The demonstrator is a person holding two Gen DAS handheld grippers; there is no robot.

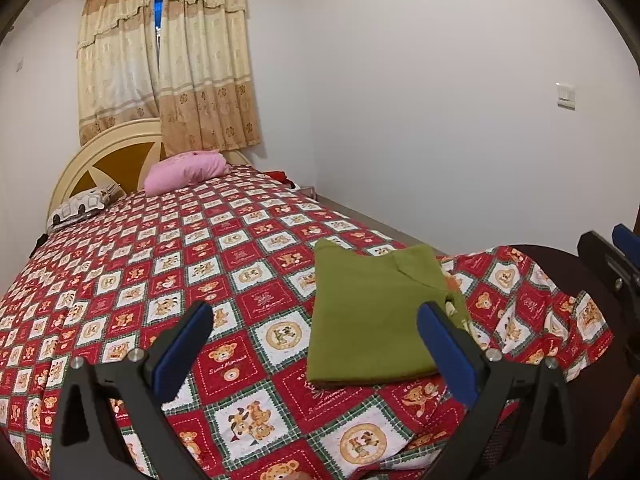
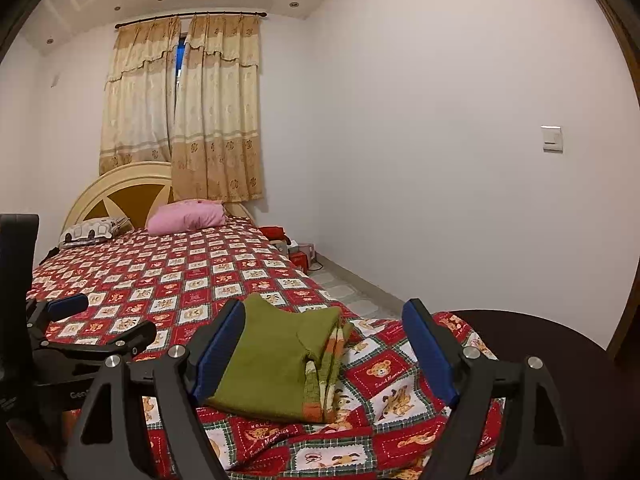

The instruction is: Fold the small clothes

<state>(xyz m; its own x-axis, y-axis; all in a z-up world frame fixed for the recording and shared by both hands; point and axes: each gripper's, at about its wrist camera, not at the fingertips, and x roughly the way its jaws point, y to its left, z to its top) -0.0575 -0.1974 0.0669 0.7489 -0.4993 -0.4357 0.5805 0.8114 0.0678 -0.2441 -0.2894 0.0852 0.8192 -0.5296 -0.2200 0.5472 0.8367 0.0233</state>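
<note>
A small green garment (image 1: 372,316) lies folded in a neat rectangle on the red teddy-bear bedspread (image 1: 224,264), near the bed's foot corner. Orange and cream striped trim shows along the right side of the garment (image 2: 272,360). My left gripper (image 1: 316,309) hovers wide open just short of the garment's near left part, nothing between its blue pads. My right gripper (image 2: 325,307) is also open, above the garment's near edge, and its pads do not press on the cloth. The left gripper (image 2: 104,318) appears at the left of the right wrist view.
A pink pillow (image 1: 184,172) and a patterned pillow (image 1: 80,208) lie by the cream headboard (image 1: 104,152). A white wall runs along the bed's right side over a strip of floor (image 2: 352,292). Red boxes (image 2: 298,258) sit there. A dark round table (image 2: 540,340) stands at the near right.
</note>
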